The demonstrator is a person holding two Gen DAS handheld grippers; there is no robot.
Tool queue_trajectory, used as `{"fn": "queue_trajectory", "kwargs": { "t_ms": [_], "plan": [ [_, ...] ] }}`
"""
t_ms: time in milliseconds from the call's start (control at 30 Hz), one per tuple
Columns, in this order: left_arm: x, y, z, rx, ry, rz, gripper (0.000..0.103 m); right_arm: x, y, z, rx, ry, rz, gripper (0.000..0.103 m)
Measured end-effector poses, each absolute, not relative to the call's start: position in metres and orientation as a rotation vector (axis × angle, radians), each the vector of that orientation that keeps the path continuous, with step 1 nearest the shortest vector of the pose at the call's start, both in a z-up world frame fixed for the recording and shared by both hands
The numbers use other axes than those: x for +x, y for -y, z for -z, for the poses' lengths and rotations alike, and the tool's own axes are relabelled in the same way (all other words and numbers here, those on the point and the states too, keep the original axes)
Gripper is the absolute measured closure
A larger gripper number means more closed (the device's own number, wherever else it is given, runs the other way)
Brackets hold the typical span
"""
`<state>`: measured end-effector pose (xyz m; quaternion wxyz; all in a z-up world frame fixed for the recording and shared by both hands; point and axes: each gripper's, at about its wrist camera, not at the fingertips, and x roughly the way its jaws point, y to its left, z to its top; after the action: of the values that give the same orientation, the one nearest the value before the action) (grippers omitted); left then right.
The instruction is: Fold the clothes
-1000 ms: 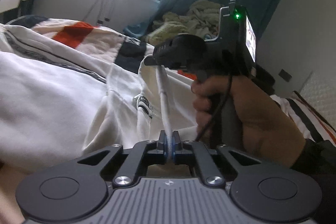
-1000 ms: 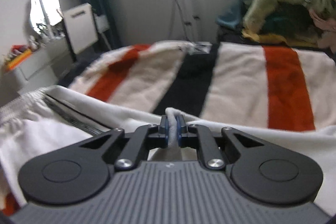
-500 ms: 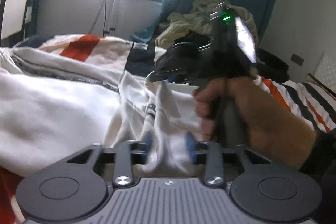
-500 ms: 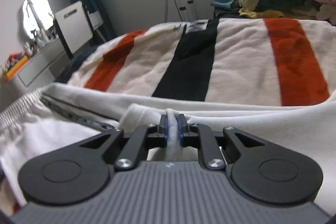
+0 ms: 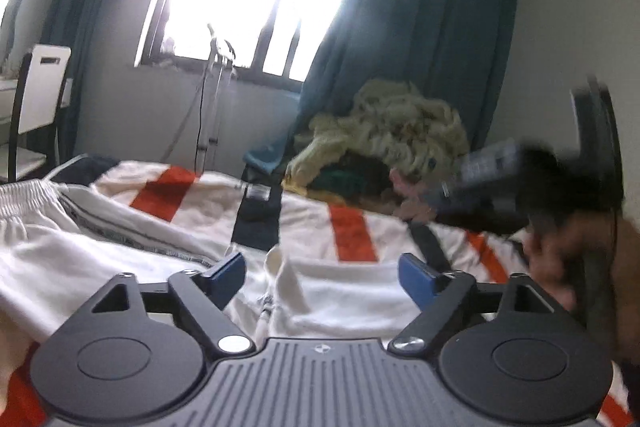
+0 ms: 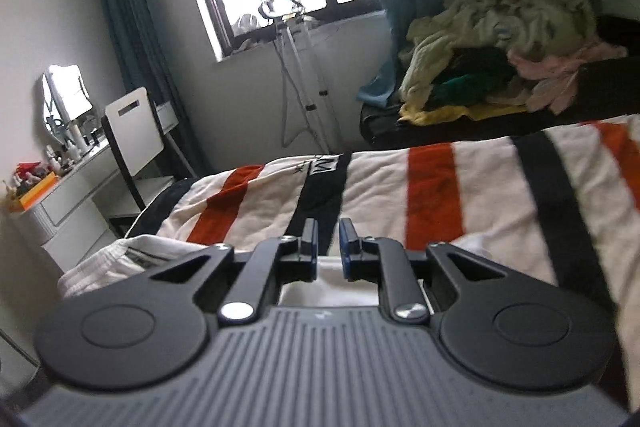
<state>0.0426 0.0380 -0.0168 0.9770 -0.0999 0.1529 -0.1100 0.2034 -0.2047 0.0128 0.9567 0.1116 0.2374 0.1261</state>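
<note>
The left gripper (image 5: 320, 275) is opening, its blue pads wide apart with nothing pressed between them; the white garment (image 5: 120, 259) lies just below and ahead, a raised fold poking up between the jaws but touched by neither. The right gripper (image 6: 328, 251) has its jaws set narrowly apart, and no cloth is visibly pinched in the slim gap; white fabric shows under it, close to the body of the tool. In the left view the right hand (image 5: 568, 251) and its tool are a blur at the right edge. The garment rests on the striped blanket (image 6: 432, 187) covering the bed, waistband to the left. Beyond, a heap of clothes (image 6: 500, 27) sits under the curtain and window. This looks like the release after one fold, both tools lifting clear. The next move calls for finding a fresh edge, probably the waistband end or the near hem, and gripping it with both tools for another fold. A second ago both grippers were clamped on a strip of white cloth; half a second ago the left had started to part while the right was gripping.
</note>
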Motion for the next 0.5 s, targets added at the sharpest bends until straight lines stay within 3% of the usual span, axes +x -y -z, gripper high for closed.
{"fn": "queue_trajectory", "kwargs": {
  "t_ms": [133, 200, 233, 267, 500],
  "plan": [
    [0.012, -0.025, 0.004, -0.163, -0.275, 0.235, 0.007, 0.146, 0.223, -0.005, 0.231, -0.476, -0.248, 0.088],
    [0.006, -0.02, 0.006, -0.152, -0.274, 0.237, 0.007, 0.121, 0.226, 0.002, 0.203, -0.461, -0.24, 0.058],
    [0.005, -0.018, 0.008, -0.148, -0.277, 0.237, 0.007, 0.109, 0.227, 0.006, 0.195, -0.441, -0.242, 0.016],
    [0.003, -0.017, 0.01, -0.139, -0.281, 0.234, 0.007, 0.097, 0.228, 0.011, 0.193, -0.419, -0.245, 0.0],
    [0.005, -0.021, 0.023, -0.129, -0.304, 0.199, 0.0, 0.071, 0.231, 0.03, 0.212, -0.396, -0.242, 0.0]
  ]
}}
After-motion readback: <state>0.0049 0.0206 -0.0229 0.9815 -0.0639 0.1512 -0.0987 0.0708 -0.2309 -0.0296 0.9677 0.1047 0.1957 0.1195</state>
